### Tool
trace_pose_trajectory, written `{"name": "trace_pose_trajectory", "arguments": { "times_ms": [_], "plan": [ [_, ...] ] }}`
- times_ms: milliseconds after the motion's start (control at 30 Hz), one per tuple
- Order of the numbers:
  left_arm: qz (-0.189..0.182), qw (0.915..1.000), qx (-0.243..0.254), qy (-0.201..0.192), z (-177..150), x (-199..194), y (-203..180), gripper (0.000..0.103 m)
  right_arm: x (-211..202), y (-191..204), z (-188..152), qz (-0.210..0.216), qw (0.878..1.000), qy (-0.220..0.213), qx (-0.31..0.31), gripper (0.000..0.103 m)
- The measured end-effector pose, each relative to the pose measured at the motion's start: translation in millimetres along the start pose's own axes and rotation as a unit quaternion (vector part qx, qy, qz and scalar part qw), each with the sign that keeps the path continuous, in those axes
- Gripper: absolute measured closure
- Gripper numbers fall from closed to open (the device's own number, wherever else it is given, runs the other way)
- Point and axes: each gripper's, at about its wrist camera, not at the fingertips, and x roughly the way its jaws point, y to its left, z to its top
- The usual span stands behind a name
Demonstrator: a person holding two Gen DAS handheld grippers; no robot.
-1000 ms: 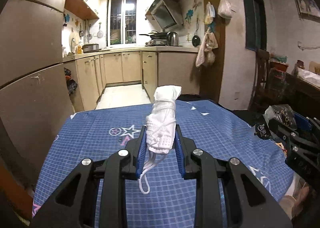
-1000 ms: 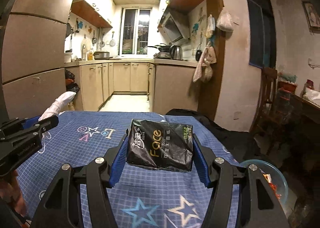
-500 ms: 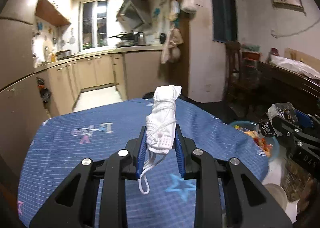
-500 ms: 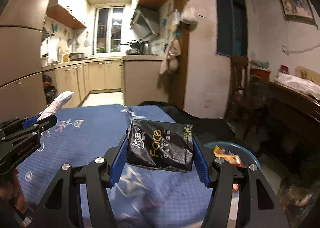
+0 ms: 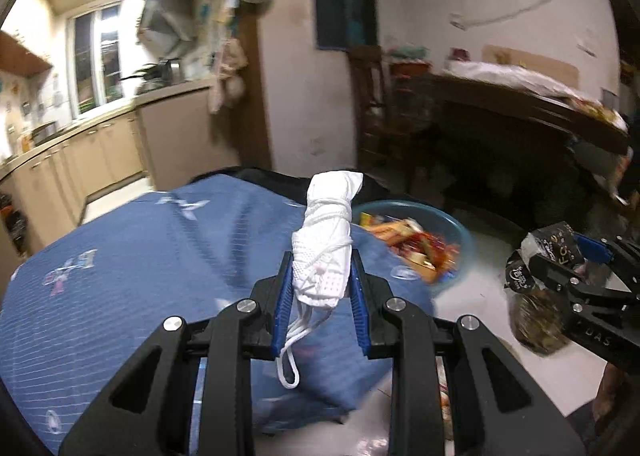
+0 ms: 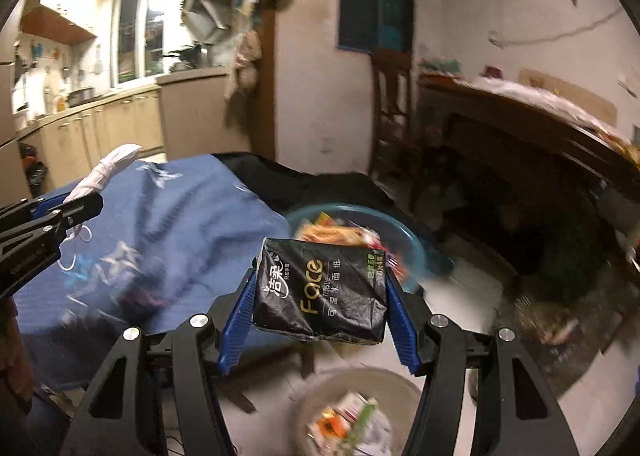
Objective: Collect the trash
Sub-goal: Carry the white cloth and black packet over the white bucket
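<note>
Clamping rolled white mask (image 5: pixel 325 252), left hand-held gripper (image 5: pixel 320 288) hangs over blue-clothed worktop (image 5: pixel 140 264) edge; right hand-held gripper (image 6: pixel 318 296) squeezes black tissue pack (image 6: pixel 320 290) above floor, teal basin (image 6: pixel 412 244) of wrappers just beyond.

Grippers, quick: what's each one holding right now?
Left gripper: shut on the rolled white mask.
Right gripper: shut on the black tissue pack.
</note>
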Motion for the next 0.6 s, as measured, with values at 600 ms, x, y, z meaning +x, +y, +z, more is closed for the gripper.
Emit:
{"name": "trace_pose_trajectory", "arguments": {
  "times_ms": [600],
  "plan": [
    [-0.104,0.9884,0.082,0.074,-37,56,-143,0.078,21,-125,-85,-0.06,0.991,0.091,0.084,0.042]
  ]
}}
